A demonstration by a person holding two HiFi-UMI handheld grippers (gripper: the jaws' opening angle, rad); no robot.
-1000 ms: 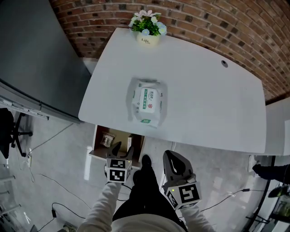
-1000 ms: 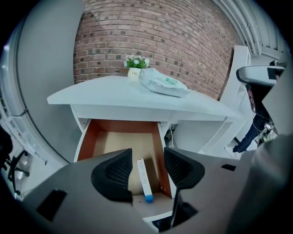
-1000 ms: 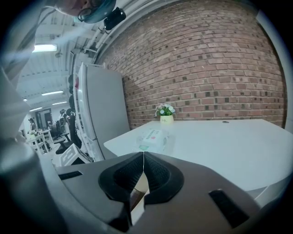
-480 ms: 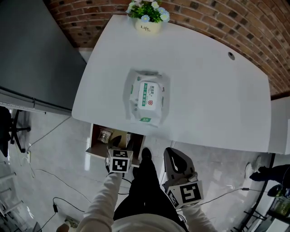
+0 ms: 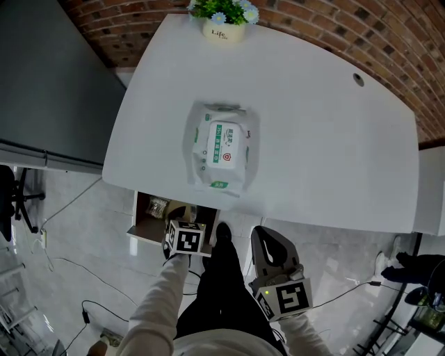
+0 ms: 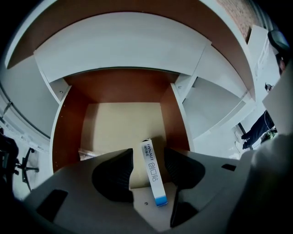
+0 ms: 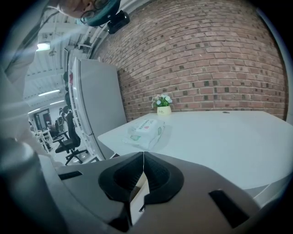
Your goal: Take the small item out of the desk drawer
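Note:
Under the white desk's (image 5: 327,139) front left edge the drawer (image 5: 141,224) is pulled out. Inside it, in the left gripper view, a narrow white box with a blue end (image 6: 152,173) lies on the pale drawer floor (image 6: 123,123). My left gripper (image 6: 149,156) is open and straddles that box, with a gap showing on each side. From the head view, the left gripper (image 5: 188,217) reaches into the drawer. My right gripper (image 5: 266,240) hangs shut and empty in front of the desk; its jaws meet (image 7: 143,161).
A clear packet (image 5: 156,206) lies at the drawer's left (image 6: 84,153). On the desk are a wet-wipes pack (image 5: 219,149) and a small flower pot (image 5: 222,21). A grey cabinet (image 5: 42,83) stands to the left. The person's legs and shoe (image 5: 222,240) are between the grippers.
My left gripper has pushed forward into the open drawer, its jaws now around the narrow box. The head view has shifted a little. The right gripper has stayed in place.

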